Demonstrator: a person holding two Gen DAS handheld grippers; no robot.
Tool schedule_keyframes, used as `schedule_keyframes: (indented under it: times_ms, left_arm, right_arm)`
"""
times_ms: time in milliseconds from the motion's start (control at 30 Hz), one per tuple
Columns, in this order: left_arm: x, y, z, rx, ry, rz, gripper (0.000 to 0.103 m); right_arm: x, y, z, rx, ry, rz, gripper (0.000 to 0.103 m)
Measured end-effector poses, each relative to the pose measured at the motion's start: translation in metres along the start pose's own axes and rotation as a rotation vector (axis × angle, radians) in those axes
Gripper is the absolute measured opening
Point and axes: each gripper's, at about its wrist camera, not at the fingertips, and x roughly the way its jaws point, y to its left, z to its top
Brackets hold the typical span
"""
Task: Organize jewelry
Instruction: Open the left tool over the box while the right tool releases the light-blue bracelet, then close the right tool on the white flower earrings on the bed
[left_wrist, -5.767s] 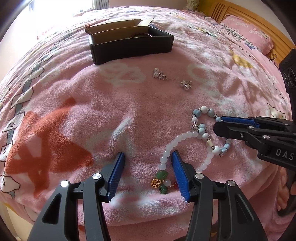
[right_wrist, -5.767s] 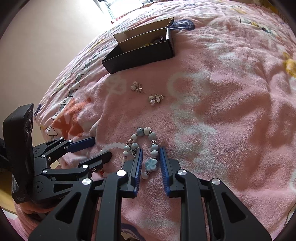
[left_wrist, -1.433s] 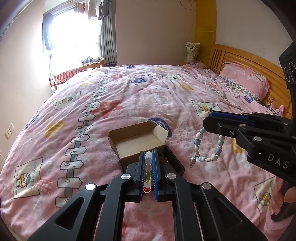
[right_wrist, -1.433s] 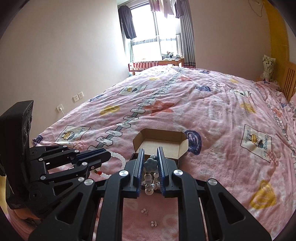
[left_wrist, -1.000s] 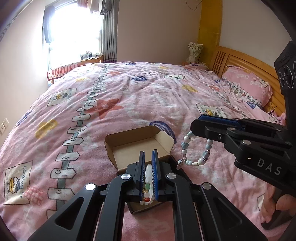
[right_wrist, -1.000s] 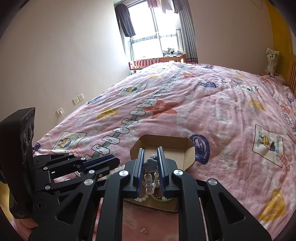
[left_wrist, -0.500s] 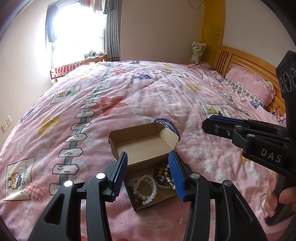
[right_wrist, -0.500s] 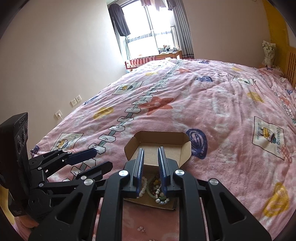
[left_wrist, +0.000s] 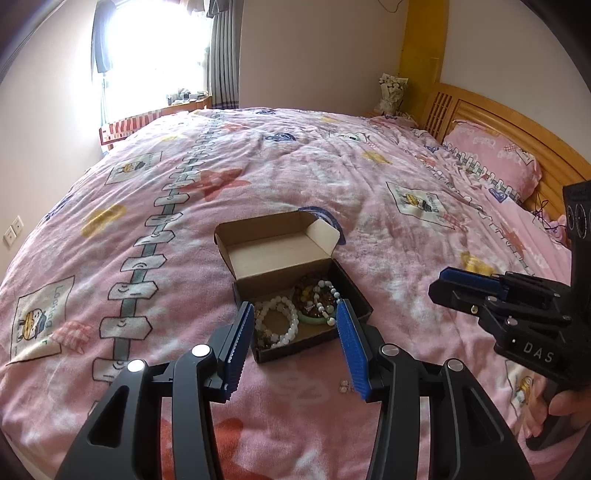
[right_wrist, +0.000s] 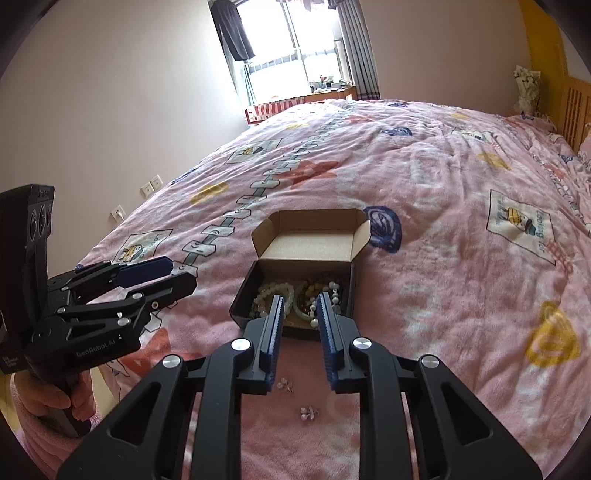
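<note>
Cardboard jewelry box (left_wrist: 354, 291), long axis crosswise, lid flap away from both gripper heads, left gripper (left_wrist: 295, 328) and right gripper (right_wrist: 300, 308) released.

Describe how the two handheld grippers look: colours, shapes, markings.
Both are matte black, angular, with silver screw heads and ridged blue pads on the fingers. The left gripper carries "GenRobot.AI" in pale lettering on its side; the right gripper shows "DAS" in white. Each has a tall black block with round lenses at the back. A pink sleeve shows behind the left hand.

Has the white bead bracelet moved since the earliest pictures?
Yes. The white bead bracelet now lies inside the black box; earlier it lay on the blanket, outside it.
</note>
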Motion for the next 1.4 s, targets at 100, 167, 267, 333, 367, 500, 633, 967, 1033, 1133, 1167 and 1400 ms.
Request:
schedule_keyframes:
  times_ms: [100, 167, 267, 333, 367, 500, 633, 967, 1033, 1133, 1167, 1400]
  left_arm:
    - [0.003, -0.004, -0.007, 0.001, 0.021, -0.015, 0.048]
    - [0.006, -0.007, -0.013, 0.006, 0.038, -0.026, 0.048]
    - [0.014, -0.011, -0.021, 0.007, 0.064, -0.039, 0.048]
    - [0.021, -0.013, -0.028, 0.004, 0.082, -0.05, 0.05]
    - [0.025, -0.014, -0.032, 0.003, 0.091, -0.047, 0.054]
    - [0.042, -0.019, -0.046, 0.005, 0.134, -0.051, 0.057]
    - [0.06, -0.02, -0.057, 0.0, 0.19, -0.06, 0.057]
    - [0.09, -0.025, -0.068, 0.024, 0.265, -0.087, 0.057]
    - [0.097, -0.025, -0.068, 0.02, 0.275, -0.084, 0.057]
    - [0.11, -0.024, -0.069, 0.007, 0.298, -0.09, 0.057]
    - [0.114, -0.024, -0.07, 0.007, 0.304, -0.09, 0.057]
    - [0.126, -0.025, -0.072, 0.016, 0.309, -0.059, 0.057]
  right_arm:
    - [0.004, -0.007, -0.022, 0.035, 0.028, 0.009, 0.025]
    - [0.007, -0.01, -0.036, 0.047, 0.038, -0.029, 0.025]
    - [0.016, -0.013, -0.056, 0.058, 0.073, -0.036, 0.025]
    - [0.023, -0.014, -0.069, 0.071, 0.102, -0.027, 0.025]
    - [0.026, -0.014, -0.074, 0.074, 0.111, -0.027, 0.025]
    - [0.038, -0.015, -0.089, 0.089, 0.141, -0.009, 0.025]
    - [0.05, -0.015, -0.098, 0.099, 0.168, 0.006, 0.026]
    - [0.075, -0.017, -0.11, 0.1, 0.211, 0.018, 0.029]
    - [0.079, -0.019, -0.11, 0.108, 0.21, 0.02, 0.03]
    - [0.086, -0.02, -0.109, 0.115, 0.209, 0.025, 0.032]
    - [0.089, -0.019, -0.109, 0.112, 0.211, 0.022, 0.032]
    - [0.1, -0.009, -0.111, 0.058, 0.203, -0.036, 0.032]
